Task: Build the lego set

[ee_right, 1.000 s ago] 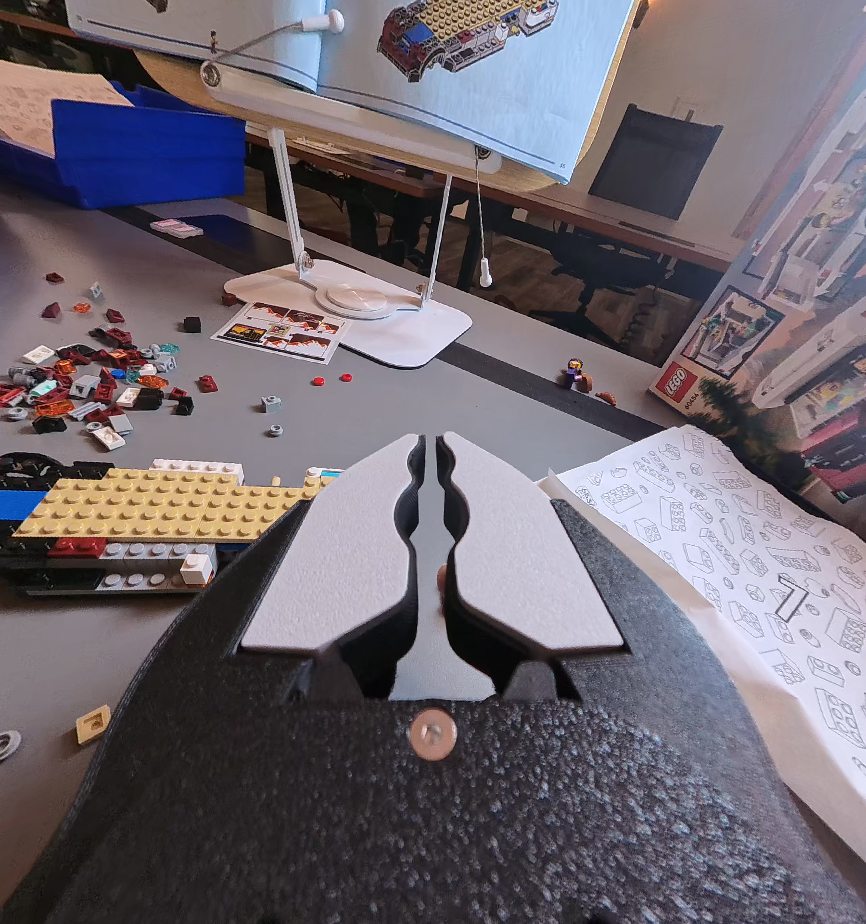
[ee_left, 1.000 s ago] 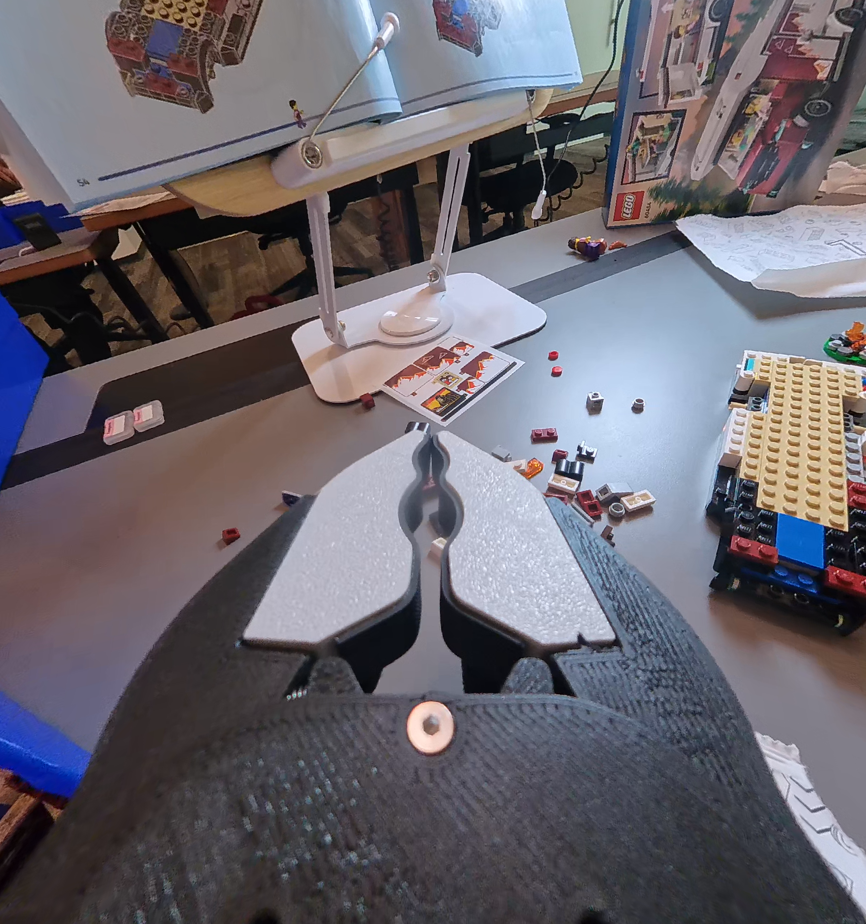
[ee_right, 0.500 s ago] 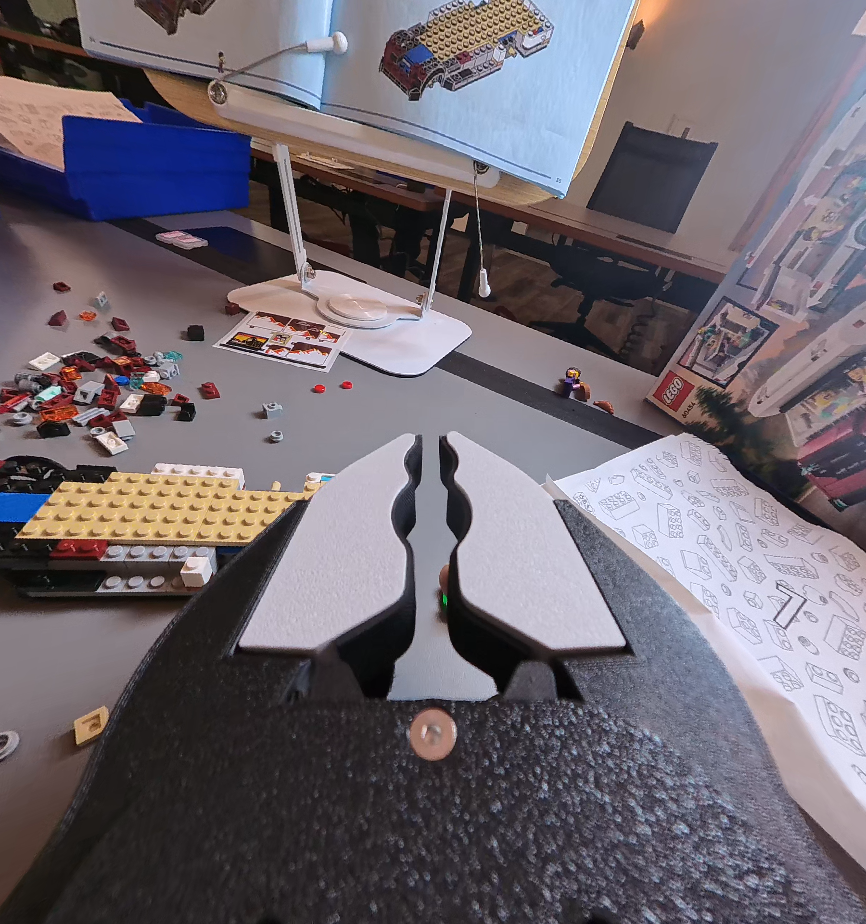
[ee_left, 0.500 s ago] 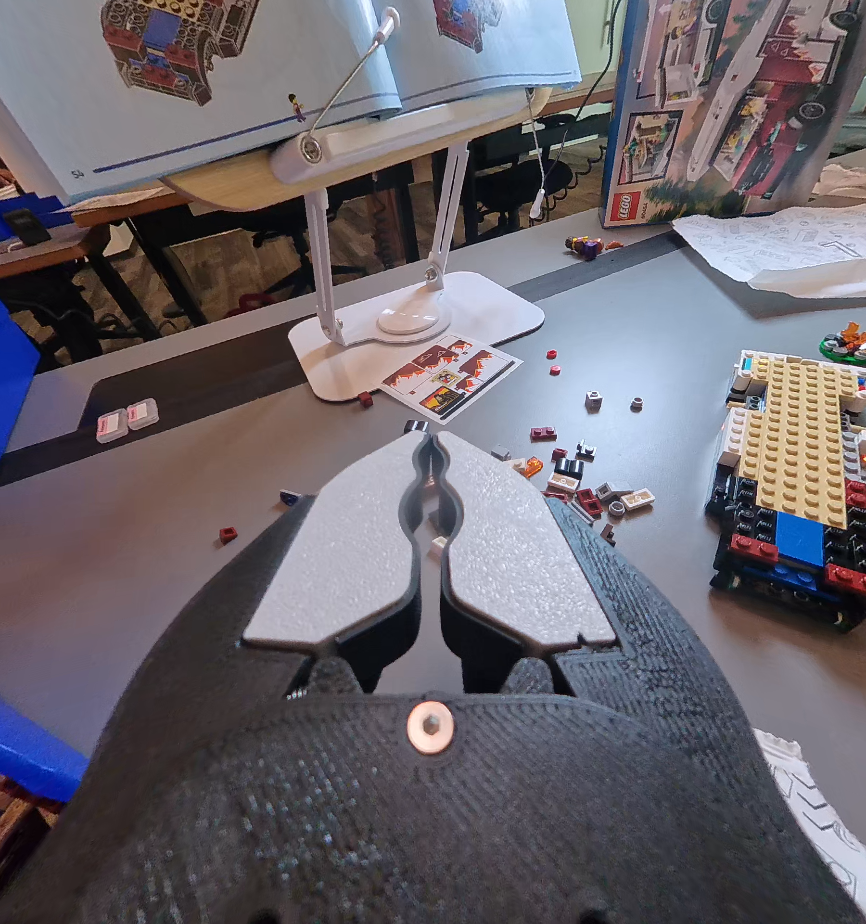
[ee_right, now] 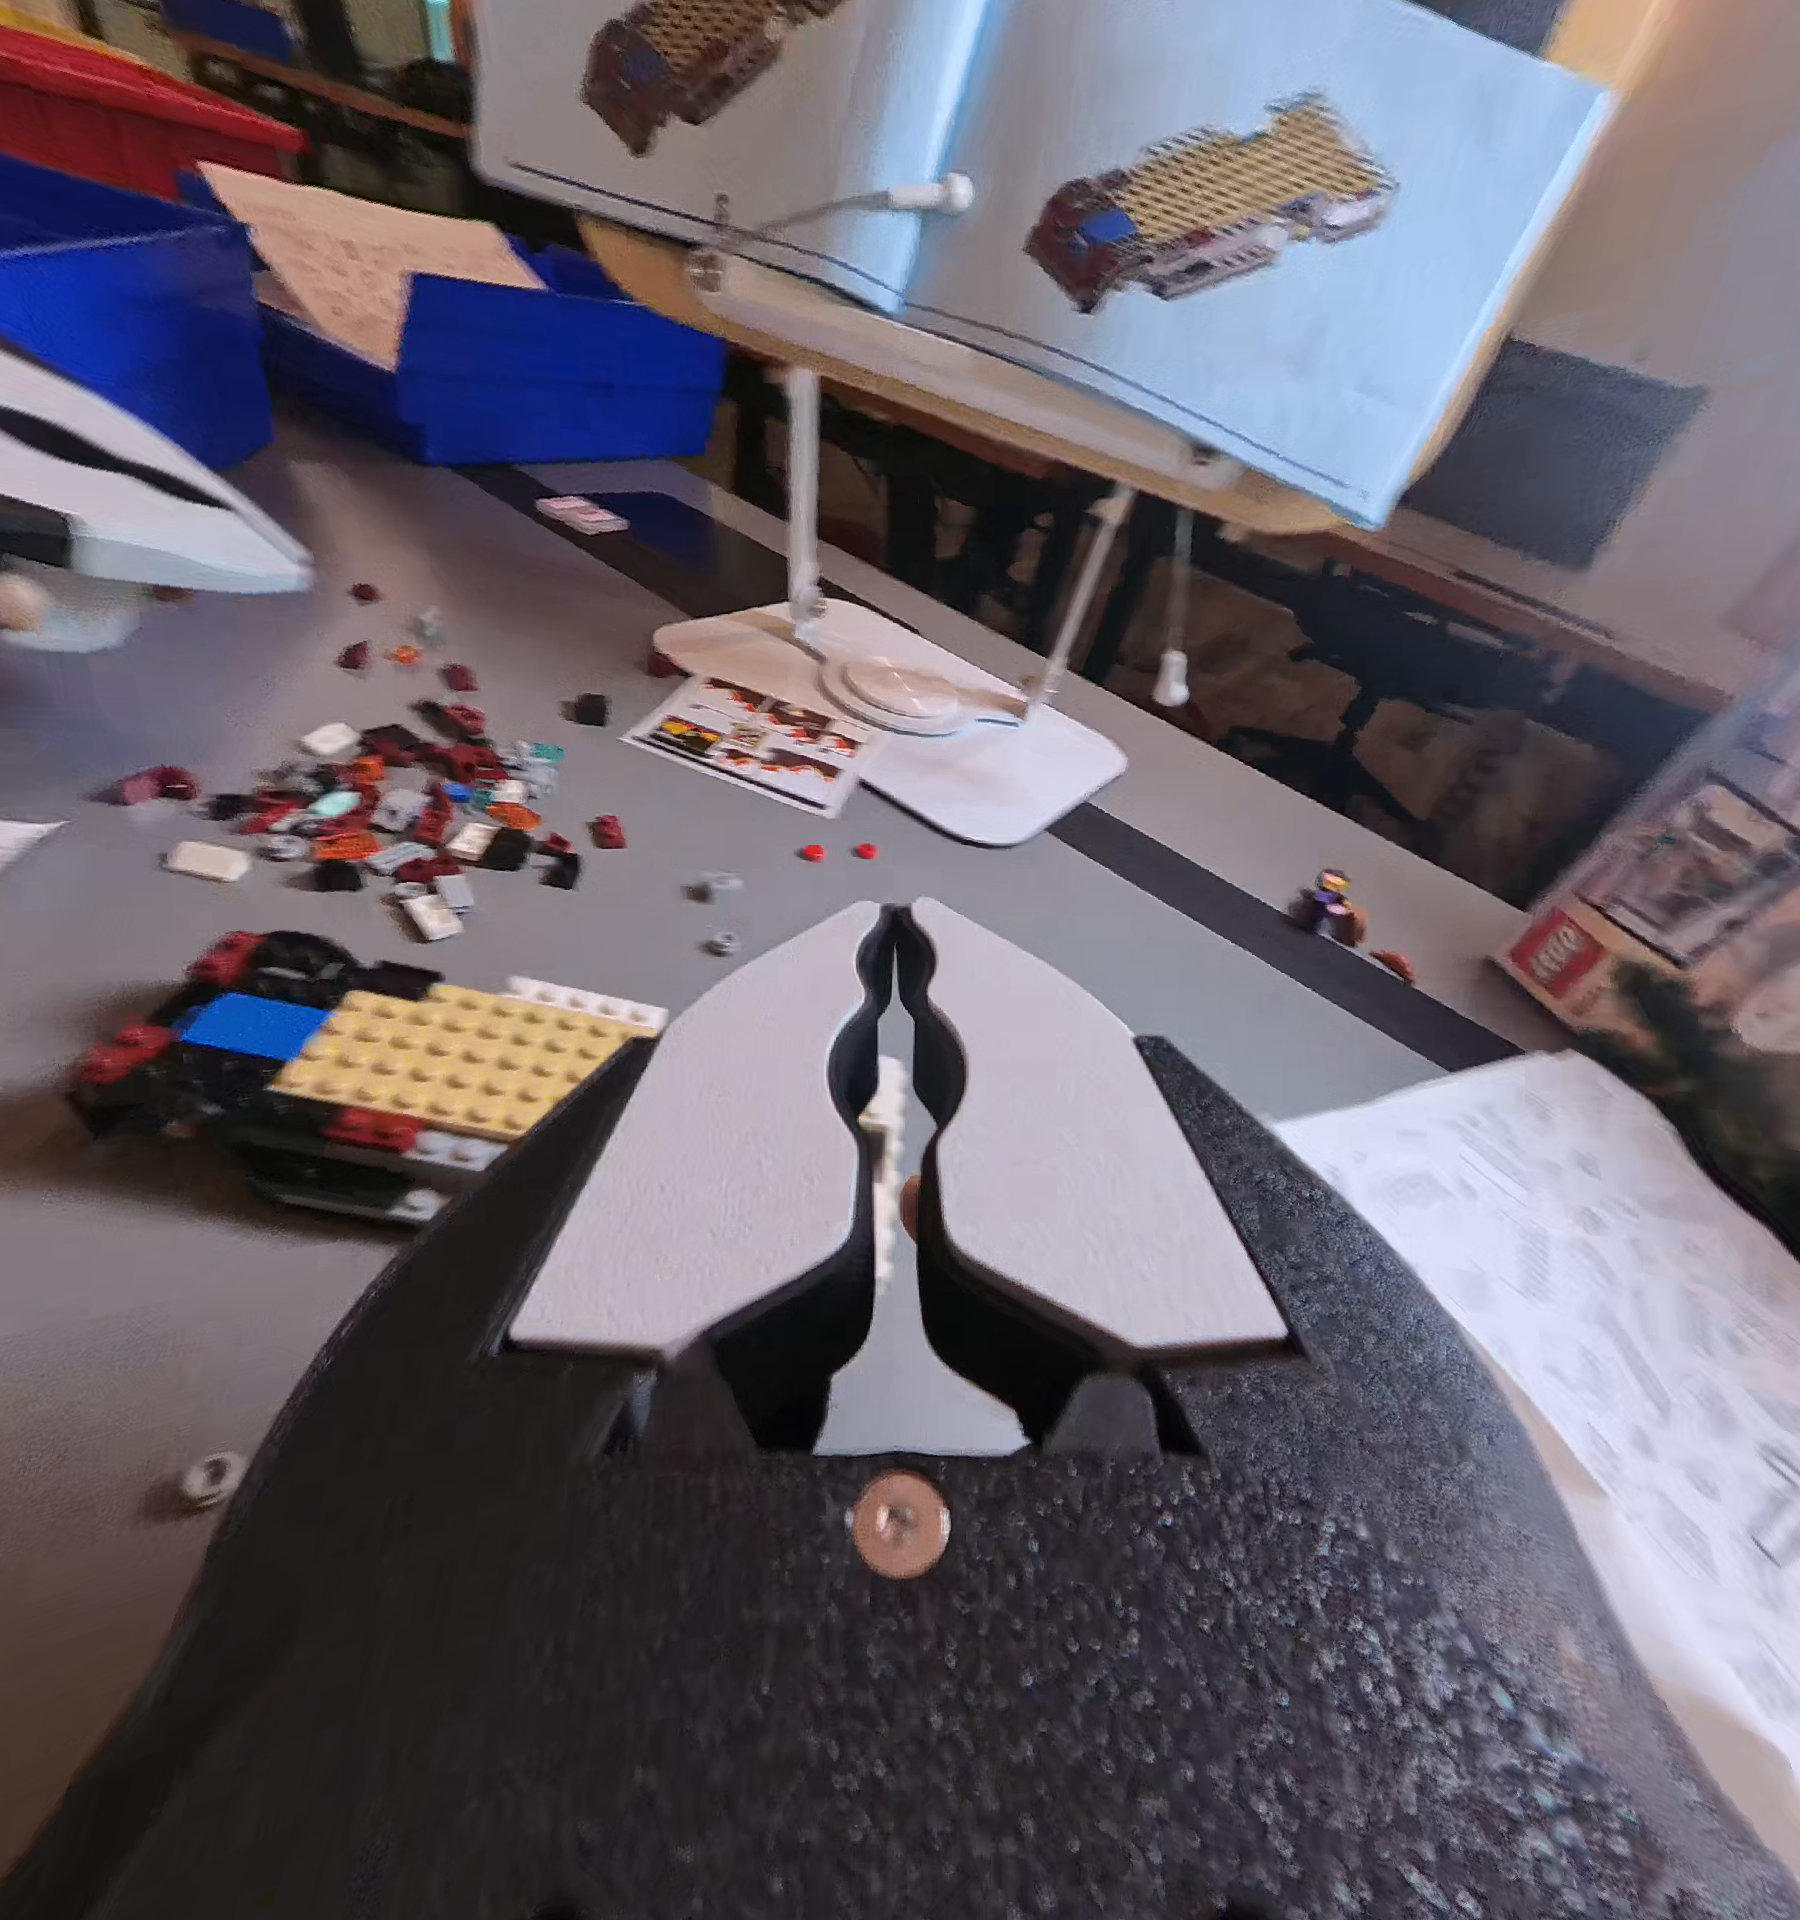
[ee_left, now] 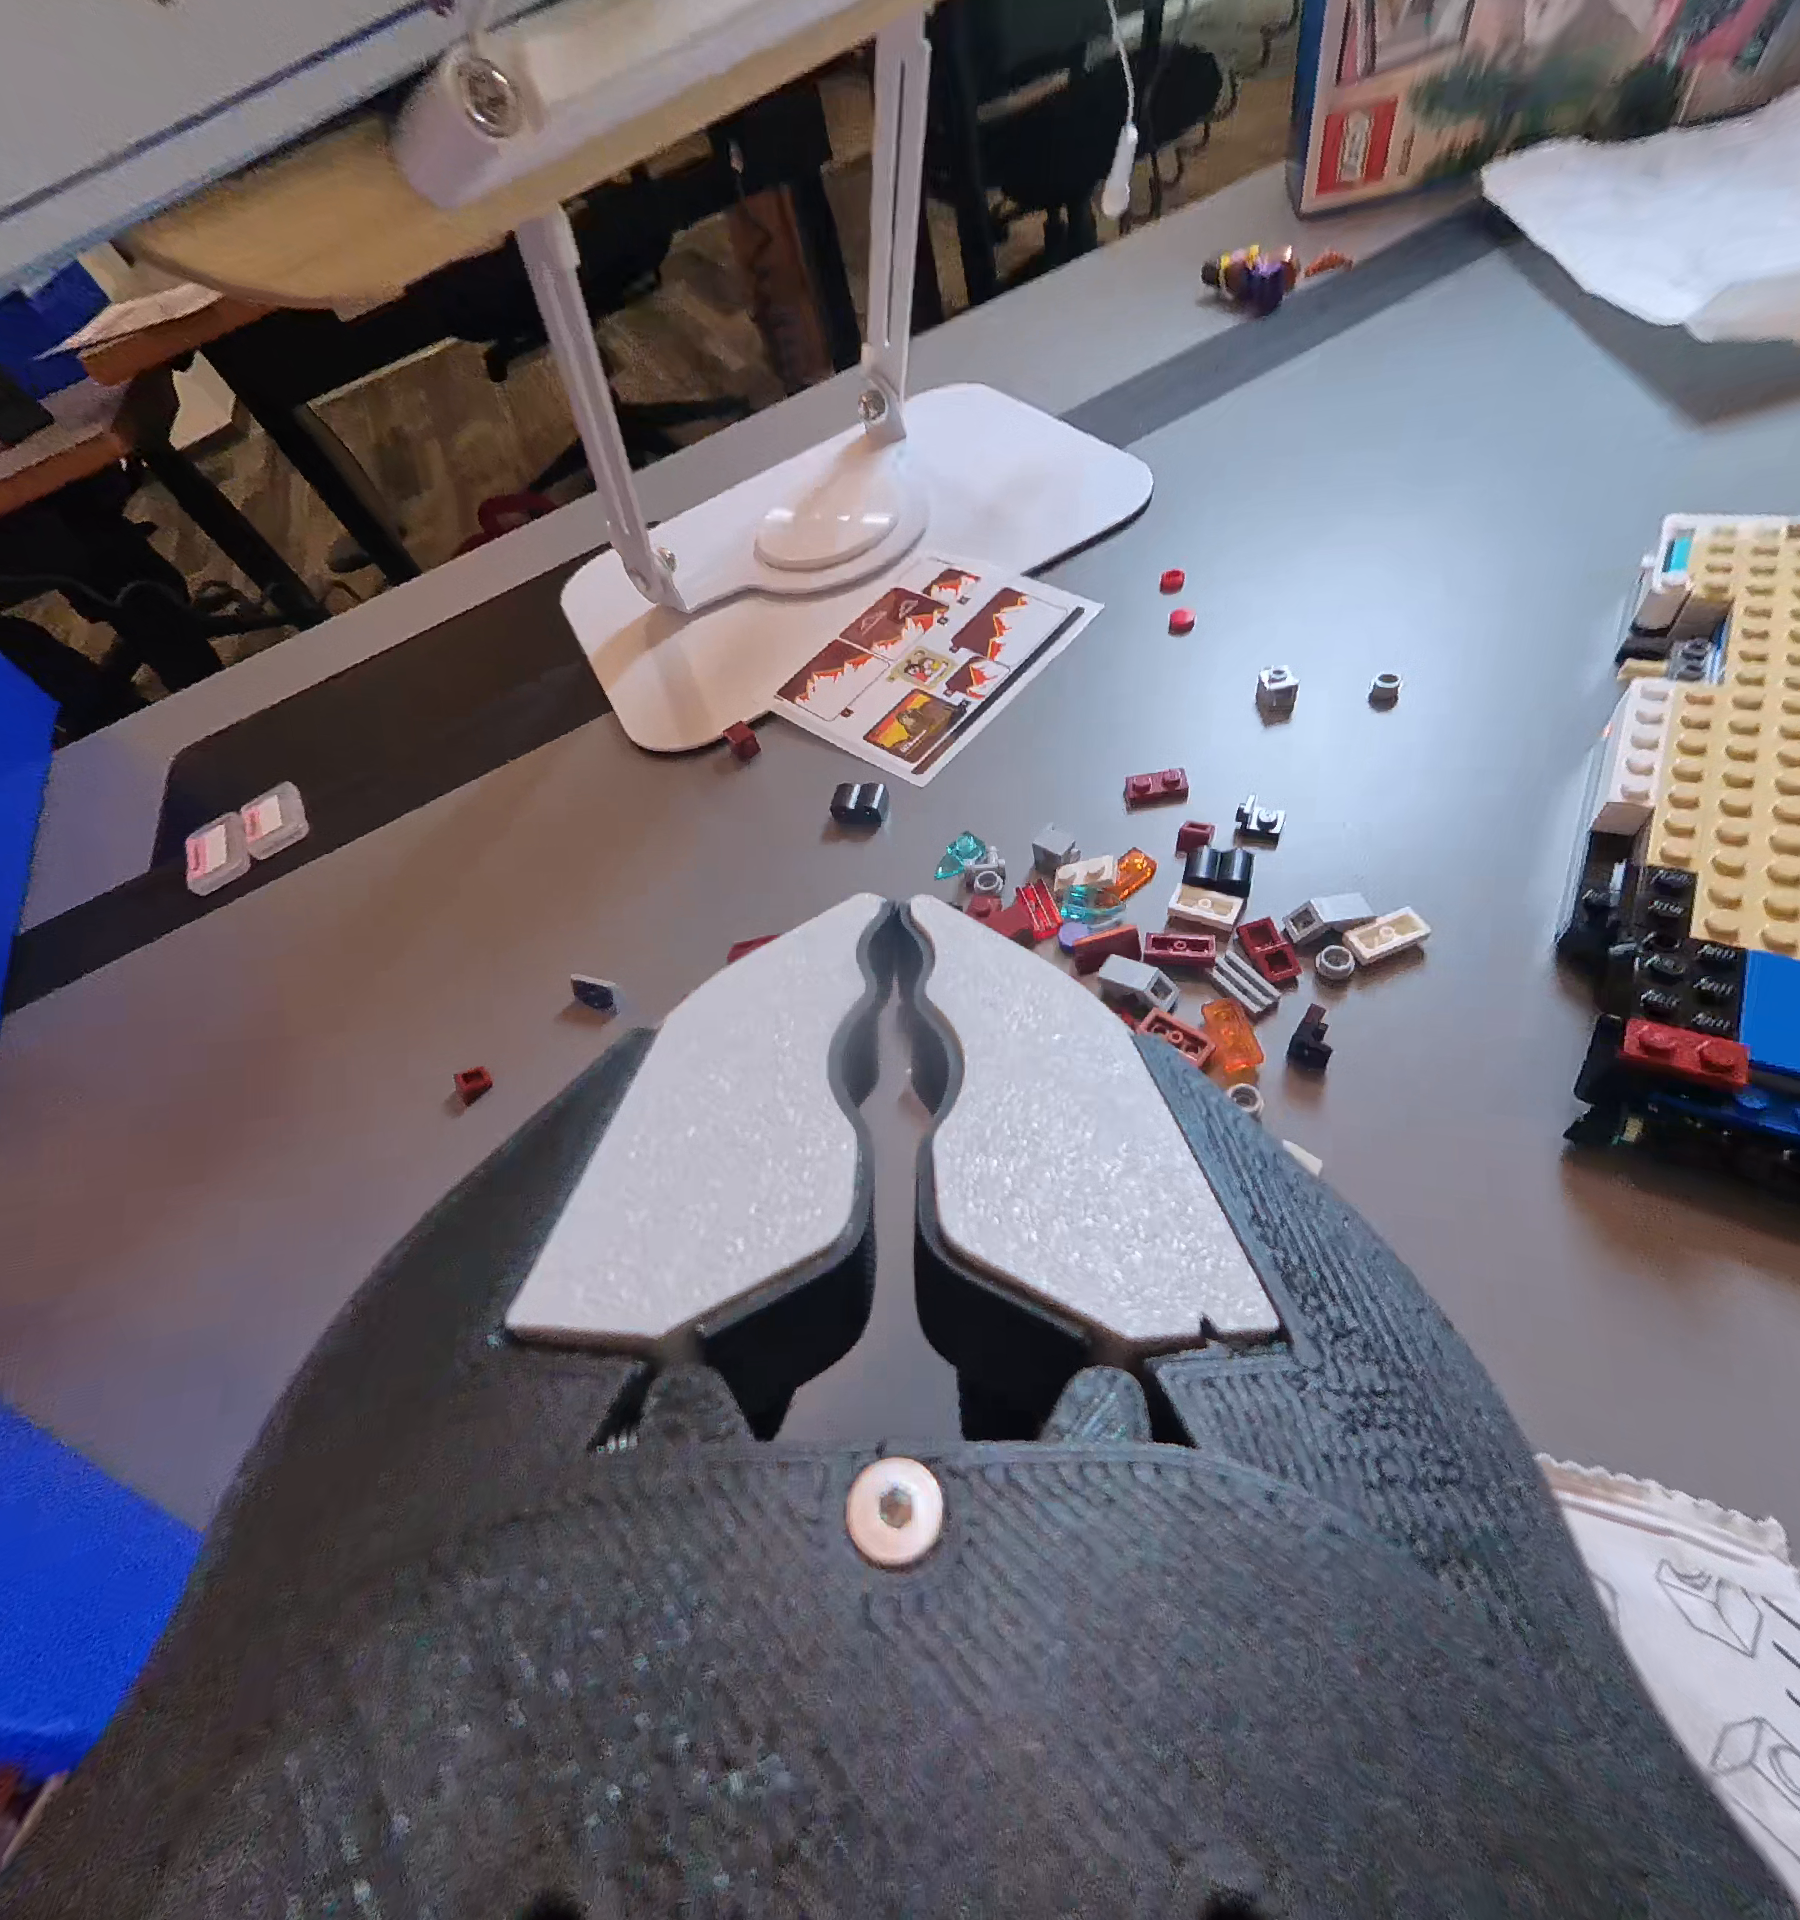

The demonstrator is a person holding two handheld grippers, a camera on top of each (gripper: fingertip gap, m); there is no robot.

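Note:
My left gripper [ee_left: 896, 914] is shut, with nothing seen between its tips. It hovers over the grey table [ee_left: 356, 1039] at the left edge of a pile of small loose bricks [ee_left: 1187, 935]. A partly built vehicle model with a tan studded plate [ee_left: 1769, 769] lies to its right. My right gripper [ee_right: 896, 914] is shut too, tips touching, above the white end of that model [ee_right: 439, 1060]. White bricks show below through the gap behind its tips. The pile [ee_right: 408, 810] lies to its far left. The left gripper's fingers [ee_right: 148, 520] show at the left edge of the right wrist view.
A white book stand [ee_left: 854, 520] holding an open instruction booklet [ee_right: 1239, 260] stands at the back, with a sticker sheet [ee_left: 937, 665] at its base. A toy box [ee_right: 1602, 935] and printed white paper [ee_right: 1654, 1351] lie on the right. Blue bins [ee_right: 522, 374] stand at the far left. A minifigure [ee_left: 1254, 275] lies near the box.
My left gripper, still shut, has moved forward and tilted down towards the loose pile. My right gripper's small gap has closed with nothing between the tips, and it has swung so that the left gripper enters its view.

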